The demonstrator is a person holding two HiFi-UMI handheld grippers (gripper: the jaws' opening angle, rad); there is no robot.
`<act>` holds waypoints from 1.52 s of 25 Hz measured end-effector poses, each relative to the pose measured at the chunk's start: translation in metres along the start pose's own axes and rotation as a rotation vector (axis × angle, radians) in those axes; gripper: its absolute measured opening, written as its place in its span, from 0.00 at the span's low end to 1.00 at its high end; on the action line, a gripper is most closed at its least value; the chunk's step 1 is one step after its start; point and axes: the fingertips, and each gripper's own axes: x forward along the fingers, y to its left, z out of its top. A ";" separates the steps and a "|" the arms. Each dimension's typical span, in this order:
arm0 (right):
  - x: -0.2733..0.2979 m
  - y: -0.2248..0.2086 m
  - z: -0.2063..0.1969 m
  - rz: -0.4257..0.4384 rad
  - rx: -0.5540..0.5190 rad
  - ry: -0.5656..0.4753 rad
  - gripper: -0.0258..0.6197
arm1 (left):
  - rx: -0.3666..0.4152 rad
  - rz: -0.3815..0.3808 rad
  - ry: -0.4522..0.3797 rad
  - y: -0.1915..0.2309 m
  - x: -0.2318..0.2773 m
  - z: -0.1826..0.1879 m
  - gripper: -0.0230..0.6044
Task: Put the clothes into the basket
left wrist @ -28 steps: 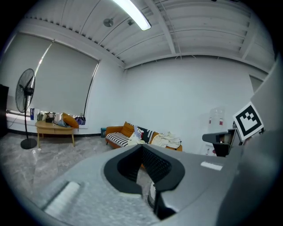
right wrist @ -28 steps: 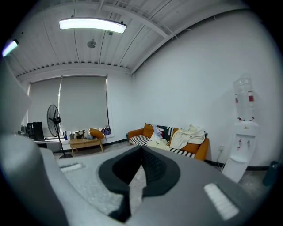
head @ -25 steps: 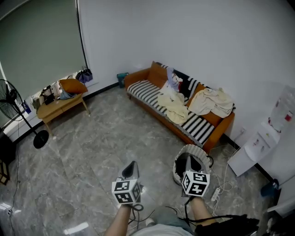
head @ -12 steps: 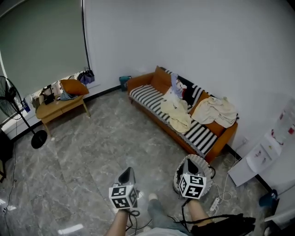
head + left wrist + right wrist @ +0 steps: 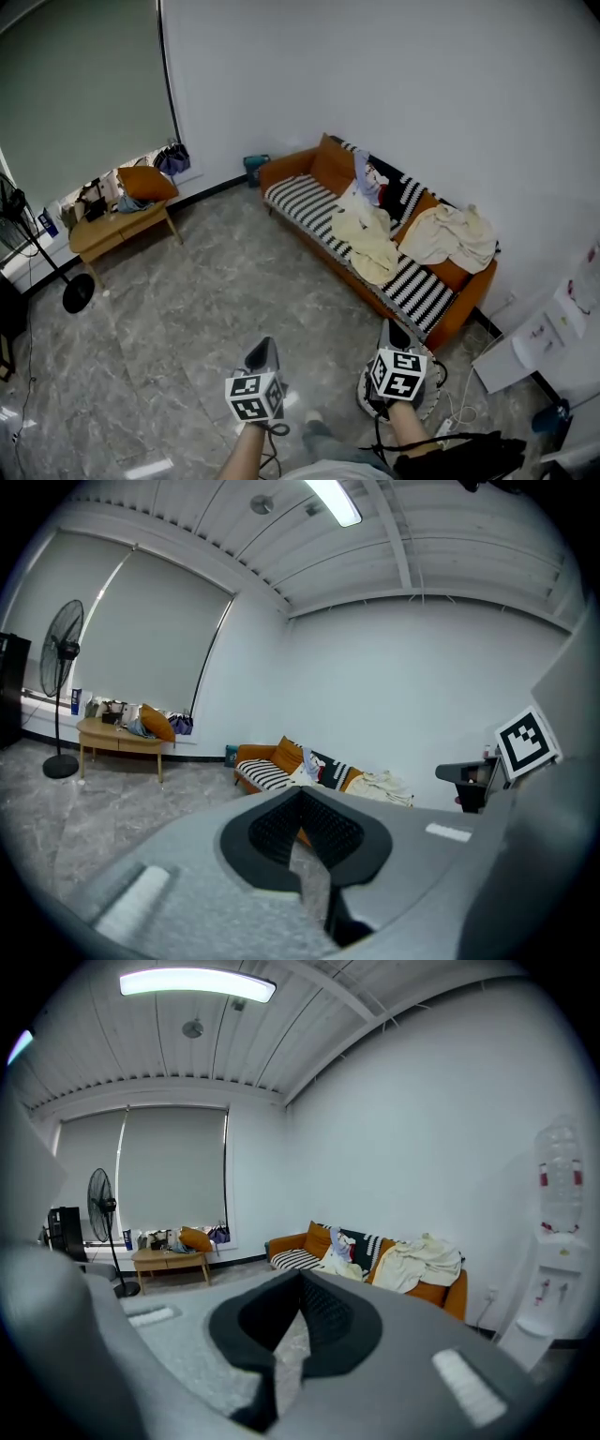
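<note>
Clothes lie on the orange striped sofa (image 5: 309,192): a pale yellow garment (image 5: 367,236), a cream one (image 5: 455,234) over the right backrest, and a coloured piece (image 5: 367,174) further back. The woven white basket (image 5: 429,401) stands on the floor near the sofa's right end, partly hidden under my right gripper (image 5: 397,335). My left gripper (image 5: 262,353) hangs over bare floor to its left. Both point toward the sofa, well short of it. Each has its jaws together with nothing between them. The cream garment (image 5: 424,1255) shows in the right gripper view.
A low wooden table (image 5: 112,225) with clutter and an orange cushion stands by the window at the left, a standing fan (image 5: 37,255) beside it. A water dispenser (image 5: 553,328) is at the right wall. Cables and a power strip (image 5: 452,422) lie by the basket.
Both grippers have travelled across the floor toward the sofa. The basket, earlier just ahead of the right gripper, now lies beneath it. The jaws look the same.
</note>
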 end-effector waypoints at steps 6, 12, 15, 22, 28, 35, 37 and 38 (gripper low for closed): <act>0.083 -0.017 0.036 0.015 0.000 -0.006 0.04 | 0.025 -0.012 0.003 -0.003 0.088 0.031 0.05; 0.149 -0.040 0.053 0.024 0.039 0.000 0.04 | 0.061 -0.020 0.032 -0.011 0.158 0.048 0.05; 0.173 -0.052 0.055 0.011 0.074 0.005 0.04 | 0.109 -0.041 0.038 -0.017 0.185 0.059 0.05; 0.202 -0.082 0.046 -0.037 0.114 0.045 0.04 | 0.155 -0.109 0.093 -0.034 0.243 0.057 0.05; 0.228 -0.123 0.040 -0.167 0.141 0.058 0.04 | 0.183 -0.223 0.103 -0.052 0.317 0.060 0.05; 0.279 -0.157 0.063 -0.317 0.192 0.056 0.04 | 0.161 -0.358 0.131 -0.065 0.429 0.092 0.05; 0.298 -0.165 0.077 -0.347 0.206 0.050 0.04 | 0.165 -0.403 0.119 -0.073 0.463 0.109 0.05; 0.308 -0.168 0.084 -0.360 0.215 0.048 0.04 | 0.168 -0.423 0.114 -0.075 0.479 0.117 0.05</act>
